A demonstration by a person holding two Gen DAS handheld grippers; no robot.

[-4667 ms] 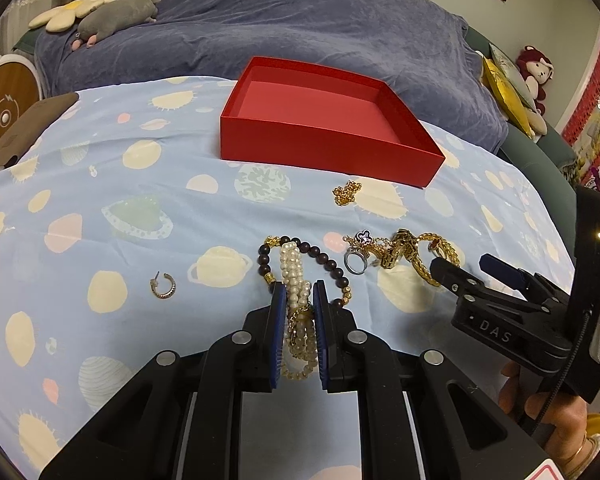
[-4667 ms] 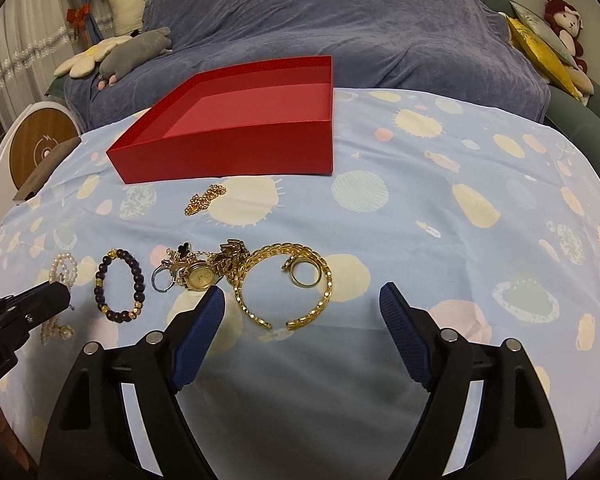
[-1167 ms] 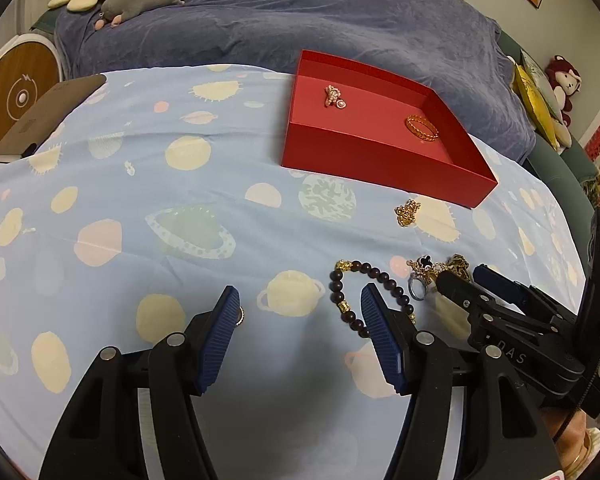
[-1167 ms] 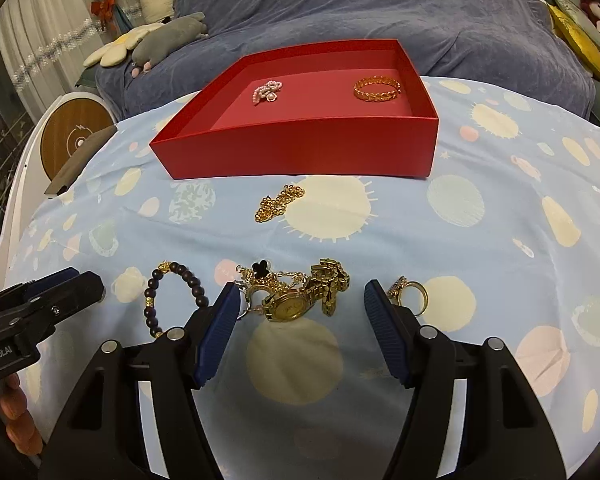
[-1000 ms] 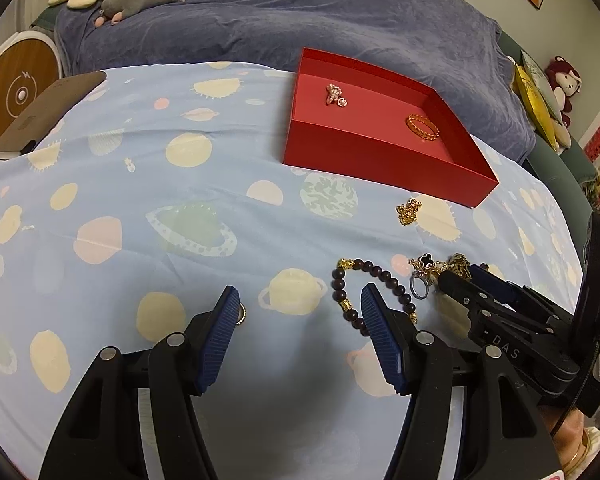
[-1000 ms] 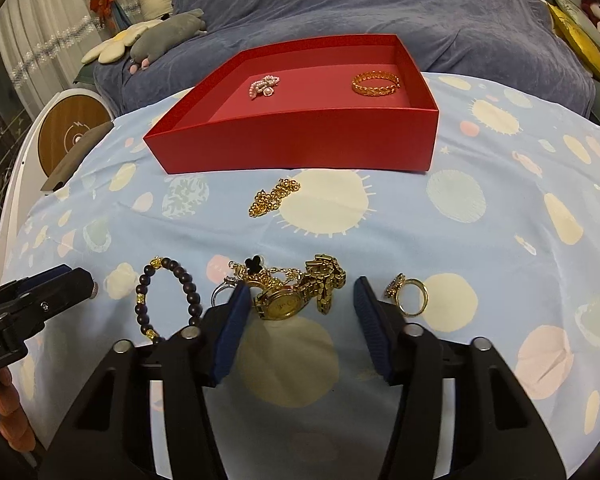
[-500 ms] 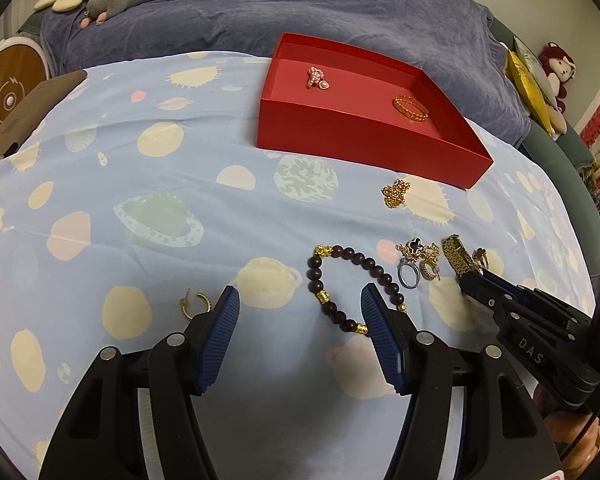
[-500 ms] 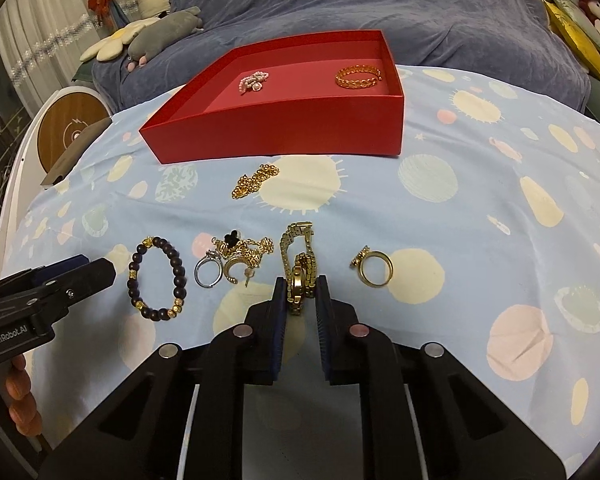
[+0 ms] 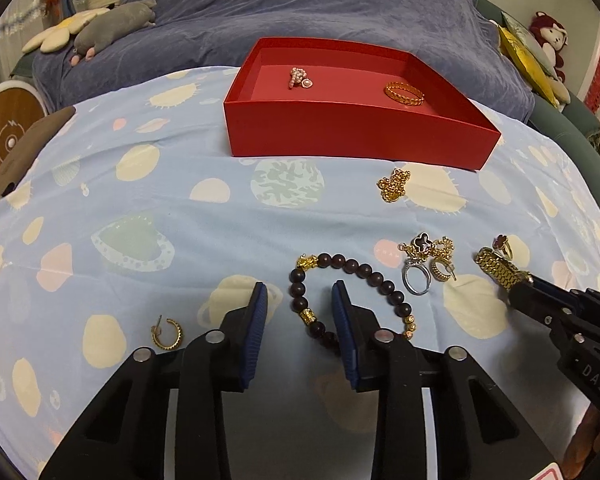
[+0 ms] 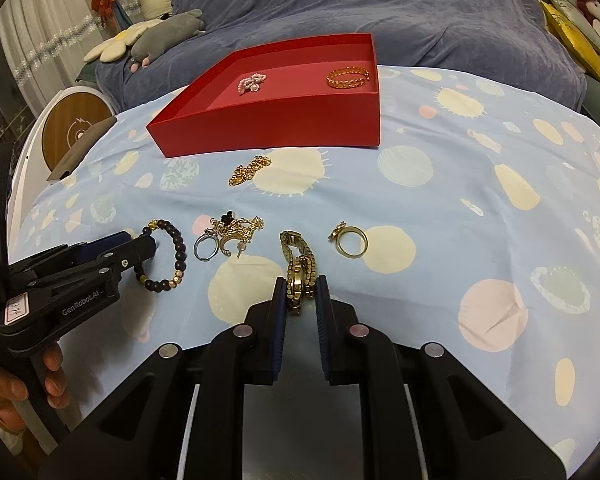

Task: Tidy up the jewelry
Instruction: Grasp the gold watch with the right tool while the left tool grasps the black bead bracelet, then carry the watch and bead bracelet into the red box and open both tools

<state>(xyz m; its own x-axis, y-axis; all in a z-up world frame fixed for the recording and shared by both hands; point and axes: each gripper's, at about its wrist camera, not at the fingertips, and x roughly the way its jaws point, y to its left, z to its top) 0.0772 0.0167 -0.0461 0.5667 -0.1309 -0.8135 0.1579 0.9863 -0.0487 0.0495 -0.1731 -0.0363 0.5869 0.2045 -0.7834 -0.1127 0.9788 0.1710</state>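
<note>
We are pinching the gold link watch [image 10: 300, 276] in our right gripper [image 10: 300, 300].
Our left gripper [image 9: 300, 312] is straddling, fingers apart, the near-left dark wooden bead bracelet [image 9: 352, 292].

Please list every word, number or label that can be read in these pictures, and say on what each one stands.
"DAS": on the right gripper, seen from the left wrist; the text may run on out of view.
"GenRobot.AI": on the left gripper, seen from the right wrist.
Pink tag on the left gripper: digits too blurred to read.
</note>
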